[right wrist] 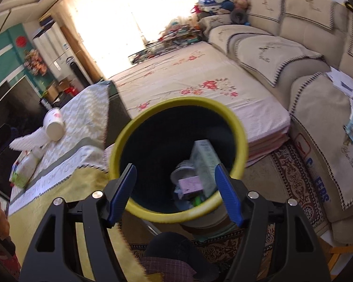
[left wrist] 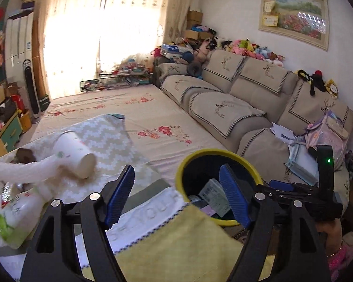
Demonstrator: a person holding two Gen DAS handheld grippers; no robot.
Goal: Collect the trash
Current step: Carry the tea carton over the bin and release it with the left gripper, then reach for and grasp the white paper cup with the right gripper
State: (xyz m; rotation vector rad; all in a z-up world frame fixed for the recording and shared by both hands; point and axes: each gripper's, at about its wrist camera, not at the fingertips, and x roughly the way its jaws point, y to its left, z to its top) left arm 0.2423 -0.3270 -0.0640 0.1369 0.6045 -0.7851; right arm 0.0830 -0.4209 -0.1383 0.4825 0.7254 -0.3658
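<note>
Both grippers empty, jaws wide. Right gripper hovers over yellow-rimmed black trash bin. White paper cup lies tipped on bench, axis diagonal, left-fwd of left gripper, which is nearer.

I read "WISH YOU" on the white table runner at nine o'clock; "FERS" marked a box at three o'clock.

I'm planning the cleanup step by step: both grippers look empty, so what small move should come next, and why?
Probably swing the left hand-held gripper left toward the tipped paper cup on the table. Both grippers are open and empty, the bin already holds trash, and the cup lies loose nearby.
</note>
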